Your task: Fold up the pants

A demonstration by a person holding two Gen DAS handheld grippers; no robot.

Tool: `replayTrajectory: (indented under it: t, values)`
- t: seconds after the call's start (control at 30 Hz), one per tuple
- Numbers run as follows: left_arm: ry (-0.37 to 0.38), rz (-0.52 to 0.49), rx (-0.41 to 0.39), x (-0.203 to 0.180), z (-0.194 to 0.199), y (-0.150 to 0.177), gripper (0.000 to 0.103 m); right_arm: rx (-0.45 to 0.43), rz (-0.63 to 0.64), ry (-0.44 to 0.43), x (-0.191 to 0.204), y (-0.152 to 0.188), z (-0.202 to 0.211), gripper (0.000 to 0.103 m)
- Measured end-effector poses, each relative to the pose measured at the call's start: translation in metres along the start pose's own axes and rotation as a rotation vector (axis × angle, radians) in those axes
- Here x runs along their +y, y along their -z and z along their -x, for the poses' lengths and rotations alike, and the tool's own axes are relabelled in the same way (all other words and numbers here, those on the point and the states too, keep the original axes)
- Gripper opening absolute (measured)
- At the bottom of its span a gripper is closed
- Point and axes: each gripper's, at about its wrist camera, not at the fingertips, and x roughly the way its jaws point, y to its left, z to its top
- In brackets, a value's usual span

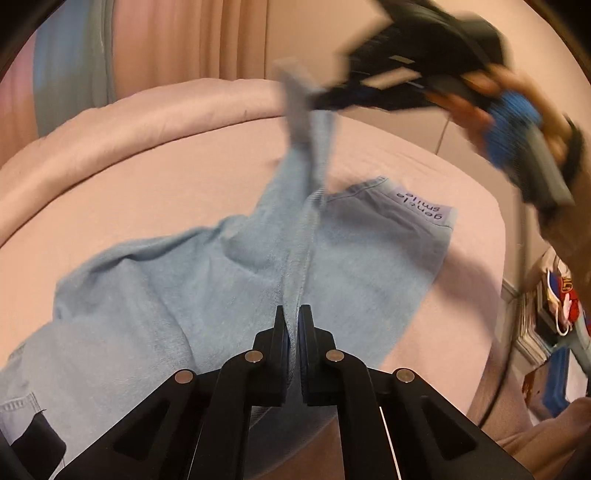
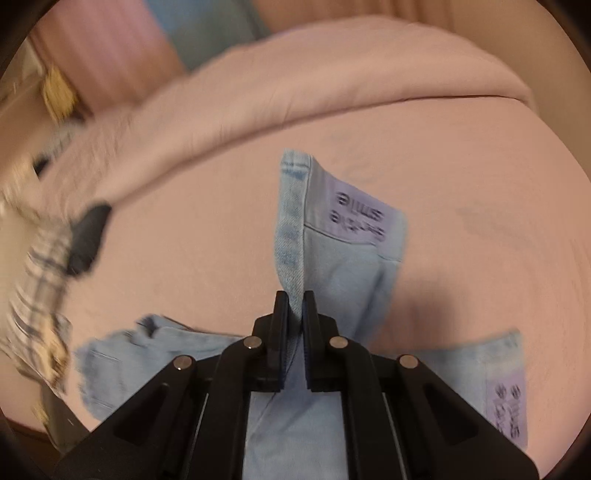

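Light blue denim pants (image 1: pixel 236 280) lie on a pink bed, with a lilac label reading "gentle smile" (image 1: pixel 421 206). My left gripper (image 1: pixel 293 314) is shut on a raised fold of the pants along a seam. My right gripper shows blurred at the upper right of the left wrist view (image 1: pixel 325 99), shut on the pants' far edge and lifting it. In the right wrist view my right gripper (image 2: pixel 294 301) is shut on the hemmed edge of the pants (image 2: pixel 325 280), which stands up ahead with a lilac label (image 2: pixel 360 218). Another lilac label (image 2: pixel 508 410) lies at the lower right.
The pink bed sheet (image 1: pixel 166 192) has a rolled pink duvet (image 1: pixel 147 118) along its far side. Curtains and a blue pillow (image 2: pixel 207 29) are behind. Colourful clutter (image 1: pixel 554 306) stands beside the bed at the right. A plaid sleeve (image 2: pixel 40 266) shows at the left.
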Motion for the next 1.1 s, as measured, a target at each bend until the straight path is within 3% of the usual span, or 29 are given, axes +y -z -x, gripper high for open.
replayTrajectory:
  t: [0.13, 0.3, 0.37, 0.4, 0.47, 0.53, 0.6, 0.7, 0.77, 0.8, 0.97, 1.1]
  values:
    - [0.000, -0.020, 0.038, -0.003, 0.000, 0.013, 0.004, -0.057, -0.156, -0.061, -0.050, 0.044, 0.039, 0.007]
    - [0.001, -0.051, 0.105, -0.005, -0.015, 0.019, 0.004, -0.031, -0.345, -0.099, -0.101, 0.127, 0.034, 0.011]
    - [-0.013, -0.065, 0.118, -0.009, -0.017, 0.017, 0.004, -0.005, -0.425, -0.108, -0.109, 0.143, 0.033, 0.017]
    - [-0.019, -0.069, 0.119, -0.010, -0.017, 0.015, 0.004, 0.001, -0.471, -0.126, -0.117, 0.150, 0.032, 0.025]
    - [-0.034, -0.074, 0.119, -0.013, -0.016, 0.013, 0.004, -0.045, -0.589, -0.203, -0.140, 0.158, 0.042, 0.028]
    - [-0.051, -0.098, 0.127, -0.017, -0.020, 0.012, 0.004, -0.101, -0.612, -0.203, -0.149, 0.155, 0.054, 0.044]
    - [-0.084, -0.143, 0.136, -0.024, -0.026, 0.017, 0.004, -0.123, -0.610, -0.175, -0.152, 0.149, 0.060, 0.044]
    - [-0.160, -0.225, 0.151, -0.035, -0.037, 0.022, 0.004, -0.144, -0.648, -0.142, -0.163, 0.142, 0.062, 0.041]
    - [-0.166, -0.228, 0.145, -0.036, -0.037, 0.021, 0.004, -0.140, -0.657, -0.116, -0.166, 0.145, 0.057, 0.026]
    - [-0.158, -0.211, 0.140, -0.033, -0.034, 0.020, 0.004, -0.131, -0.643, -0.083, -0.165, 0.143, 0.055, 0.011]
    - [-0.122, -0.199, 0.084, -0.031, -0.004, 0.010, 0.002, -0.171, -0.581, -0.108, -0.166, 0.148, 0.074, 0.007]
    - [-0.109, -0.242, 0.129, -0.038, -0.012, 0.018, 0.002, -0.129, -0.550, -0.083, -0.165, 0.155, 0.074, 0.007]
